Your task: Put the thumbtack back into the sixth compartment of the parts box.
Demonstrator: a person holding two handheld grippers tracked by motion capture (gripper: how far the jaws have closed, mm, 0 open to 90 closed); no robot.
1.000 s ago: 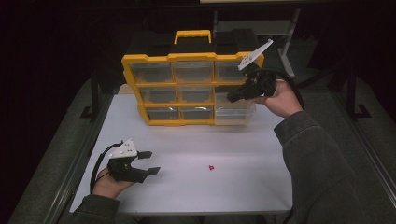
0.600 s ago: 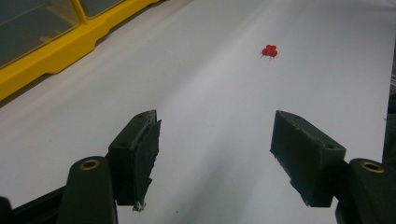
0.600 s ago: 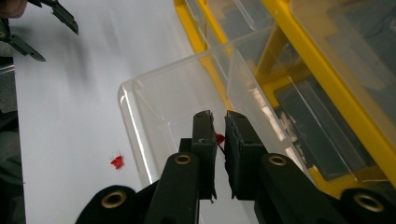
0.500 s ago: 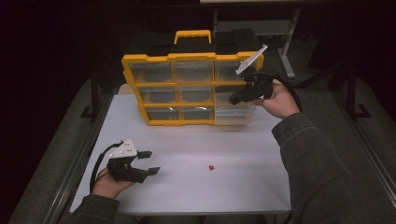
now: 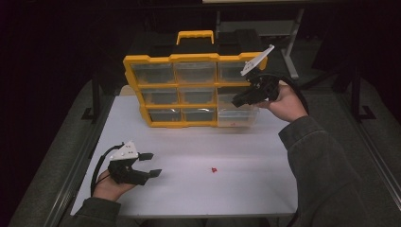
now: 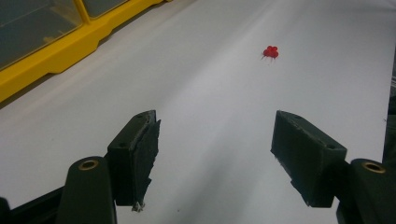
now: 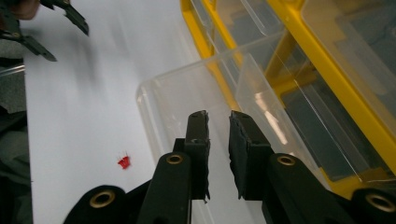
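Right gripper [image 5: 236, 101] at front of yellow organizer [image 5: 151, 60], over pulled-out clear drawer [image 5: 239, 119] at bottom right. Jaws just been opening, now slightly apart, nothing between them; drawer wall just beyond tips. Left gripper [image 5: 153, 164] rests low on white table [image 5: 265, 156] near left front edge, jaws wide apart, empty. Small red piece [image 5: 213, 169] lies on table, apart from both grippers.

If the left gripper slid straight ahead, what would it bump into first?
Probably the small red thing on the white table. The left gripper points roughly at it with jaws open, nothing between. The line may pass slightly beside it.
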